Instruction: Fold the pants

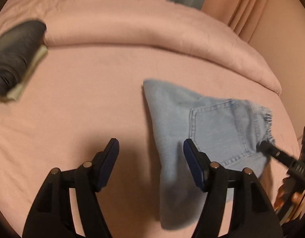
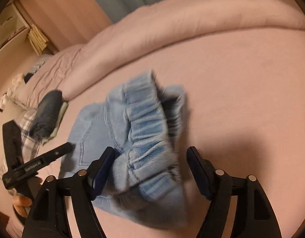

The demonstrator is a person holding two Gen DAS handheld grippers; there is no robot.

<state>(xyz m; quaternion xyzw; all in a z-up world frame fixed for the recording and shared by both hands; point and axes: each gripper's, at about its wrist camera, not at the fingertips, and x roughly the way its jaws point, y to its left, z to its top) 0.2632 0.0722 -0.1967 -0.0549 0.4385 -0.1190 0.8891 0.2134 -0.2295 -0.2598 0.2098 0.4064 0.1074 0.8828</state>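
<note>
**Both claws released over light-blue pants on a pink bed**

The left claw [image 1: 151, 152] hung with its 2 fingers spread wide, gripping nothing; pink sheet [image 1: 83, 99] showed through the gap between them. The light-blue denim pants [image 1: 192, 123] lay on the sheet ahead of and to the right of that claw, a folded bundle with a stitched back pocket [image 1: 217, 130] facing up. The claw's right finger [image 1: 194, 164] overlapped the near part of the fabric in the left wrist view; whether it touched the cloth could not be told. Far ahead and to the left of this claw sat a dark folded garment [image 1: 15, 57] on top of a pale one. A rolled pink duvet [image 1: 152, 25] ran across the bed beyond both.

The right claw [image 2: 150, 168] was likewise released, its fingers far apart. The elastic waistband [image 2: 146, 115] of the pants bunched up directly ahead of it and between its fingers, blurred. Its left finger [image 2: 102, 168] lay against or just beside the fabric; its right finger [image 2: 198, 170] stood clear over bare sheet. To the left of the right claw, the other claw's finger reached toward the pocket side of the pants, and the dark garment lay further ahead on that side.
</note>
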